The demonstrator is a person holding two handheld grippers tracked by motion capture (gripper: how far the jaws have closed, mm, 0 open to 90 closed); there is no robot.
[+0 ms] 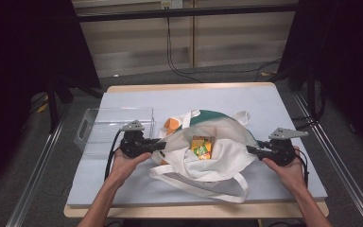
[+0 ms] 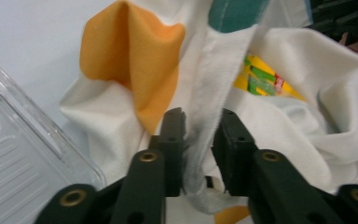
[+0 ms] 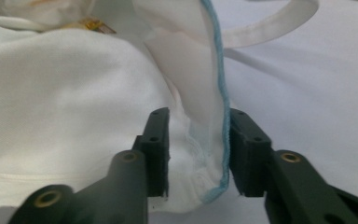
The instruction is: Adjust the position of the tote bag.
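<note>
A white cloth tote bag with an orange patch and a green patch lies open on the grey mat. A yellow and green packet sits inside it, also seen in the left gripper view. My left gripper is at the bag's left rim. Its jaws stand apart with the rim's hem loose between them. My right gripper is at the bag's right rim. There the blue-stitched edge hangs between the parted jaws, and the pads do not press on it.
A clear plastic bin stands just left of the bag, close to my left gripper, its corner also in the left gripper view. The bag's long strap loops toward the table's front edge. Bare mat lies behind the bag.
</note>
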